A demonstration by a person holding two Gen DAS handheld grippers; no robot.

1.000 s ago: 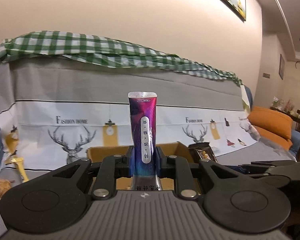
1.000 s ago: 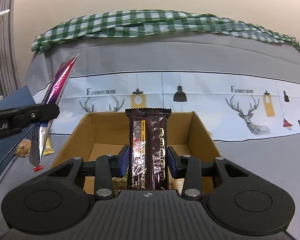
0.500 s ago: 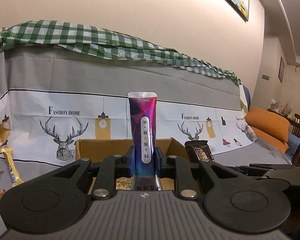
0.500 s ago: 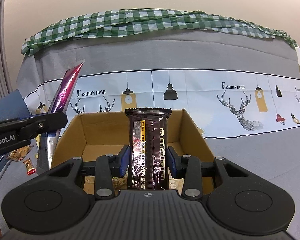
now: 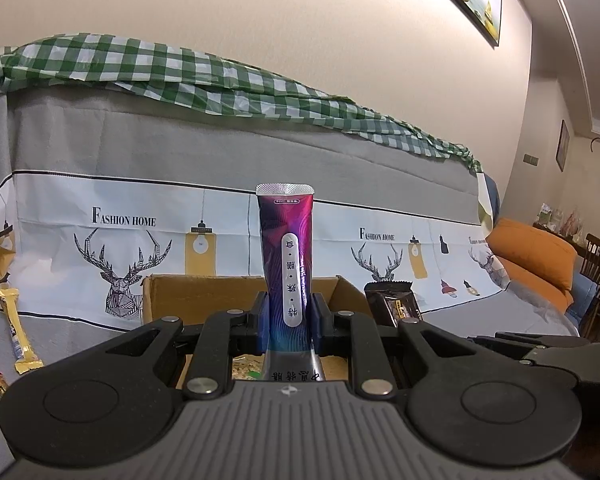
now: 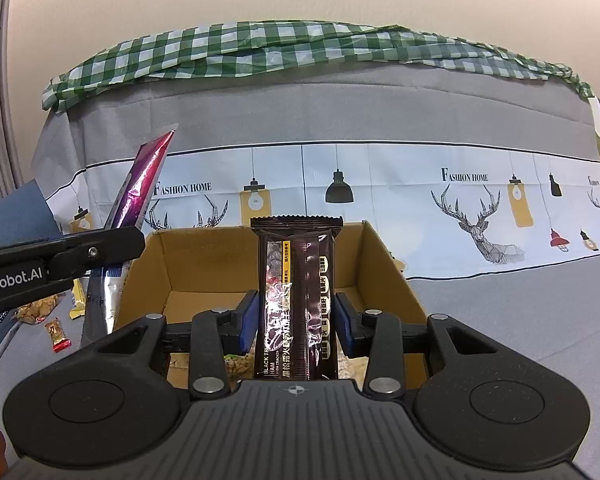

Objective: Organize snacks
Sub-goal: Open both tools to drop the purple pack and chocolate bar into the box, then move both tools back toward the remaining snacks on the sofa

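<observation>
My left gripper (image 5: pixel 288 316) is shut on a tall purple snack pouch (image 5: pixel 287 256) and holds it upright in front of the open cardboard box (image 5: pixel 204 292). My right gripper (image 6: pixel 296 316) is shut on a dark brown cracker pack (image 6: pixel 296 300), upright over the same box (image 6: pixel 204 264). The purple pouch (image 6: pixel 140 188) and left gripper also show at the left of the right wrist view. The cracker pack (image 5: pixel 394 304) shows at the right of the left wrist view. Snacks lie in the box bottom.
The box sits on a sofa with a deer-print cover (image 6: pixel 480 216) and a green checked cloth (image 6: pixel 300 48) on its back. Loose snacks lie left of the box: a yellow stick pack (image 5: pixel 18 332) and small wrapped pieces (image 6: pixel 58 334). An orange cushion (image 5: pixel 536 252) is at far right.
Both grippers have moved closer to the box with their packs still held. The box looks nearer and more centred, and the purple pouch has shifted toward the box's left wall.
</observation>
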